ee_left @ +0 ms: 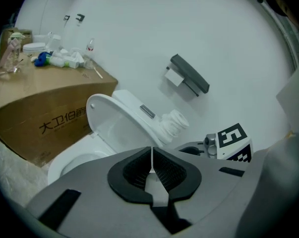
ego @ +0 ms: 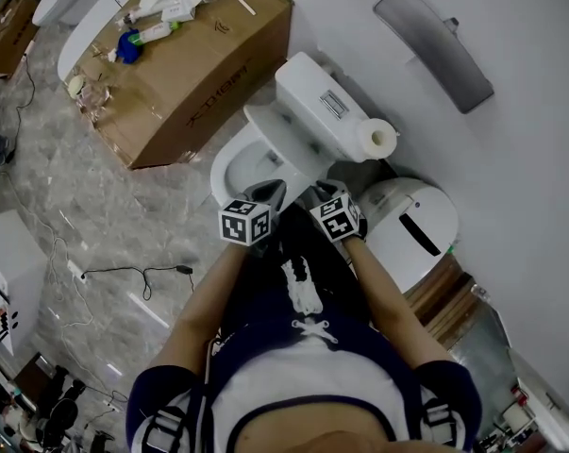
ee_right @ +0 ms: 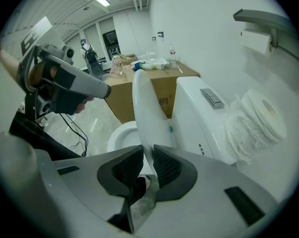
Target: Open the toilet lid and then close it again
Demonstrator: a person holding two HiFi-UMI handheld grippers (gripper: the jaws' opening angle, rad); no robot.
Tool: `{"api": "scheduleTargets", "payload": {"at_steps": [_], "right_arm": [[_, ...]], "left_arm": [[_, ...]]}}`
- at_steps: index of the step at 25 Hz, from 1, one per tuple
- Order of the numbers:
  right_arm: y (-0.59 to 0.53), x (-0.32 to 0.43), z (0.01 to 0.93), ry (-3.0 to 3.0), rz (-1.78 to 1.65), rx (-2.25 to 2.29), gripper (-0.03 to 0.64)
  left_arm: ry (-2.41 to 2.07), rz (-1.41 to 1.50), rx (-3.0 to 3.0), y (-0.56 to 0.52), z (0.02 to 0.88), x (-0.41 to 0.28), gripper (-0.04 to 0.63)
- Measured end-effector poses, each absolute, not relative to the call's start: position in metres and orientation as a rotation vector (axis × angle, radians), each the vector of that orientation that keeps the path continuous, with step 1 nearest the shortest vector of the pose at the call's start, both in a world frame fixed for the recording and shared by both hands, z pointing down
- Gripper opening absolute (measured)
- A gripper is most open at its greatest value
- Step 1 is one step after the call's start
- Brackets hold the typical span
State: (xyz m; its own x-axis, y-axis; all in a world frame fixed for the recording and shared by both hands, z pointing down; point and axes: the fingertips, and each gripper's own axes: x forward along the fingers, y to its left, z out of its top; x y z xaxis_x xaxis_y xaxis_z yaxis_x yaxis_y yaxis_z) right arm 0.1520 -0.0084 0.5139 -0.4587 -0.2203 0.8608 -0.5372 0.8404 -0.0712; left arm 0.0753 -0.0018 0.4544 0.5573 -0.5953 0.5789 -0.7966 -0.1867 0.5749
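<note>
One toilet lid (ee_right: 145, 108), white moulded plastic, stands raised near upright on its hinge at the rear edge of the bowl (ego: 235, 170), just in front of the cistern (ee_right: 199, 113). Whether it rests against the cistern cannot be told.

Handling, as judged: a stiff, light shell with a glossy, slippery face. It turns only about its hinge, so it will swing rather than lift. Let go forward of its balance point, it is likely to drop and slam on the bowl. The best hold is the thin free rim, farthest from the hinge, where little force turns it. A pinch there needs firm pressure, since the gloss offers little friction.

Right tongs (ee_right: 148, 152): closed narrow on the lid's rim, which runs down between the two ribbed pads.

Left tongs (ee_left: 151, 158): pressed fully together with nothing between them, clear of the lid and near the right tongs over the bowl's front.

Surroundings: a toilet roll (ego: 378, 140) sits at the cistern's end. A white domed bin (ego: 416, 225) stands on the floor just beyond it. A cardboard box (ego: 190, 64) littered with tubes and bottles stands on the floor at the toilet's other side. A grey wall shelf (ego: 435, 45) hangs above.

Stage, as judged: lid open; lowering remains.
</note>
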Motion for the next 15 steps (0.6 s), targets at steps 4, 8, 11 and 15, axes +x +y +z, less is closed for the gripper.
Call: {"api": "scheduleTargets", "payload": {"at_steps": [4, 8, 11, 15], "right_arm": [[-0.001, 0.146, 0.517, -2.045, 0.412, 0.526, 0.051], [0.005, 0.142, 0.521, -2.038, 0.401, 0.499, 0.051], [0.011, 0.137, 0.523, -2.036, 0.385, 0.482, 0.051], [0.021, 0.133, 0.527, -2.025, 0.377, 0.462, 0.051]], "left_arm": [[-1.119, 0.242, 1.835, 0.005, 0.464, 0.070, 0.036], [-1.077, 0.169, 1.786, 0.006, 0.469, 0.072, 0.123], [-1.069, 0.114, 1.758, 0.007, 0.471, 0.072, 0.133], [-1.057, 0.059, 1.717, 0.009, 0.472, 0.073, 0.135]]}}
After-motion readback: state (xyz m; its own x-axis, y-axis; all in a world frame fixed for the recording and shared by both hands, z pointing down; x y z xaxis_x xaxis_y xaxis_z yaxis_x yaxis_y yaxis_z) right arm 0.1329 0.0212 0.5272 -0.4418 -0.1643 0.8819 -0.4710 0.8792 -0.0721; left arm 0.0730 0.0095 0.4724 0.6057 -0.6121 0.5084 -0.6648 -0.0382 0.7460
